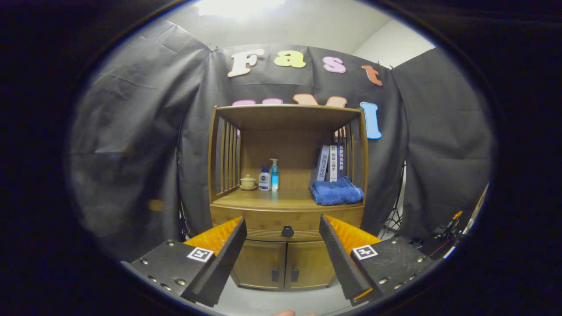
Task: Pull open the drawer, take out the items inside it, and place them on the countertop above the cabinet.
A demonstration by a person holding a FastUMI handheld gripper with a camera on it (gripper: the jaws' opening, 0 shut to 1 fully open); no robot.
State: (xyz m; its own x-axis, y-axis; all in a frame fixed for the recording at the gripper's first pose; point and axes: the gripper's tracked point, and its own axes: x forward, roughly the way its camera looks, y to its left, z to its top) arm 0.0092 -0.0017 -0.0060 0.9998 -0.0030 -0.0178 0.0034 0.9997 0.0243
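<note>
- Staged recording booth, home-style set; black cloth wall (131, 131) draped behind wooden cabinet (287, 245)
- Tripod legs (393, 221) beside it; toiletry bottles (269, 176), books (331, 163), towel (336, 192) as props

On the counter (281, 199), a lidded cup (248, 182) and two bottles (268, 176) stand left; a folded towel (336, 192) lies right, books (331, 163) behind it. The drawer (263, 221) sits below, its knob (287, 231) beyond the gap between the spread fingers of the gripper (283, 228).
</note>
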